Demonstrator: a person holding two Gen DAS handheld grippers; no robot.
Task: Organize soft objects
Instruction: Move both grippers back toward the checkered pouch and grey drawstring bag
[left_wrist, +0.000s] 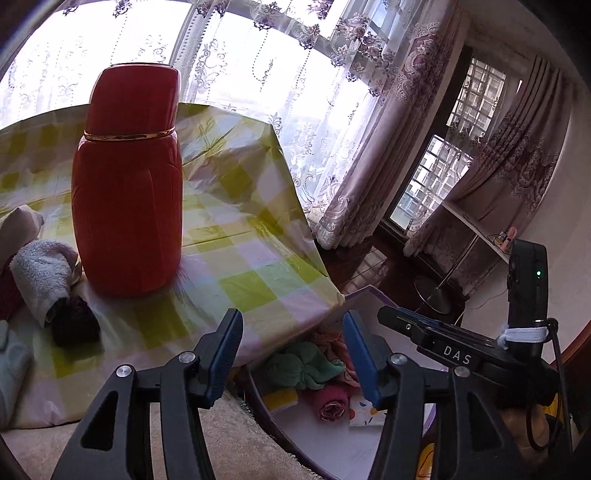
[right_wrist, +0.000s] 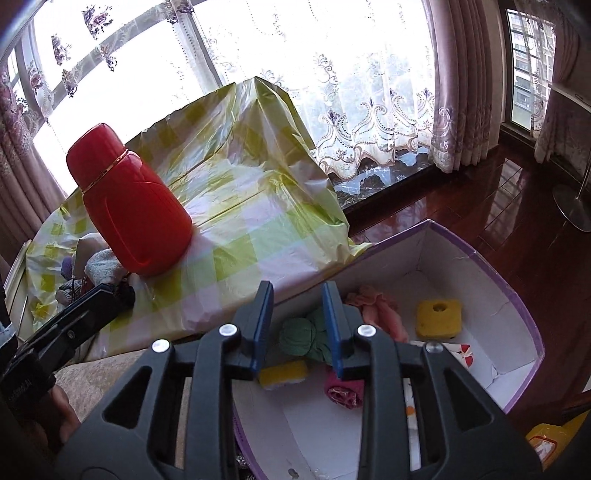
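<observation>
My left gripper (left_wrist: 293, 350) is open and empty over the table's near right corner. My right gripper (right_wrist: 297, 325) is open and empty above a white box with purple edges (right_wrist: 509, 291) on the floor. In the box lie a green cloth (right_wrist: 299, 334), a pink cloth (right_wrist: 380, 310), a rolled red cloth (right_wrist: 343, 393), a yellow sponge block (right_wrist: 437, 317) and a flat yellow sponge (right_wrist: 282, 373). On the table a rolled white towel (left_wrist: 42, 275) and a dark balled sock (left_wrist: 75, 325) lie left of the flask.
A tall red flask (left_wrist: 127, 181) stands on the yellow-checked tablecloth (left_wrist: 240, 236). More soft items pile at the table's left edge (right_wrist: 74, 280). Lace curtains and windows are behind. A lamp stand base (right_wrist: 572, 206) is on the dark wood floor.
</observation>
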